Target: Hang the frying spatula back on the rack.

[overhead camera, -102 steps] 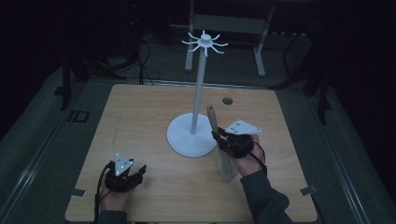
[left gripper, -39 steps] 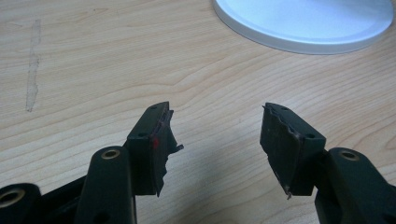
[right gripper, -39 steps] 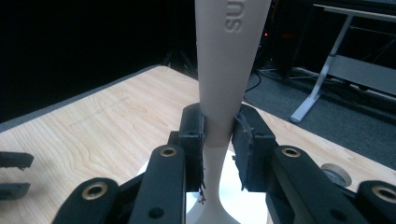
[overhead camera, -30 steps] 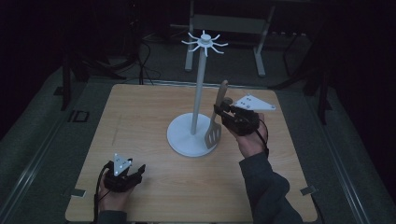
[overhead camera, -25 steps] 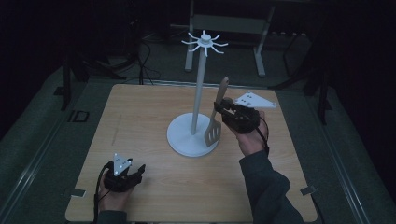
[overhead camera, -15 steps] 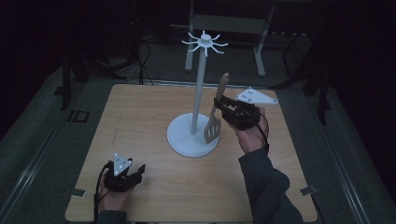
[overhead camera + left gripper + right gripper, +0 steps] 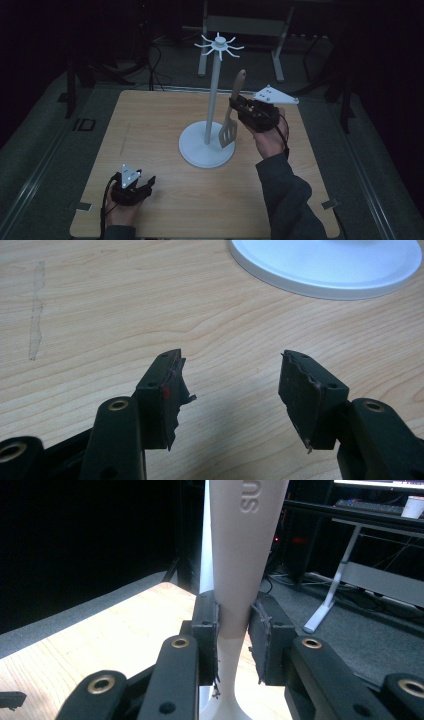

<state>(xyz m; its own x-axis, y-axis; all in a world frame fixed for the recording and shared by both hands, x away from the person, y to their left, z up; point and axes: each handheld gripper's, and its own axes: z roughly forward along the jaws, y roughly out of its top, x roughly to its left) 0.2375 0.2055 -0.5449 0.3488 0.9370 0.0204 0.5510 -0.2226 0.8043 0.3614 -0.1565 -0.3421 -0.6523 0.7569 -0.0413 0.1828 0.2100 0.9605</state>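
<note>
A white stand (image 7: 214,95) with hooks at its top rises from a round base (image 7: 206,147) in the middle of the table. My right gripper (image 7: 236,106) is shut on the handle of a beige slotted spatula (image 7: 231,117), held upright in the air just right of the pole, blade (image 7: 228,134) down above the base. In the right gripper view the pads clamp the spatula handle (image 7: 239,555), with the stand pole (image 7: 206,540) behind it. My left gripper (image 7: 148,184) rests on the table at the near left, open, with nothing between its fingers (image 7: 167,390).
The wooden table (image 7: 150,120) has bare surface left of the stand. The stand's base (image 7: 327,265) lies ahead of my left gripper. Desk legs (image 7: 280,45) and cables stand on the dark floor behind the table.
My right gripper has lifted the spatula off the table, turned it upright and carried it up and back beside the pole. The left gripper has stayed put.
</note>
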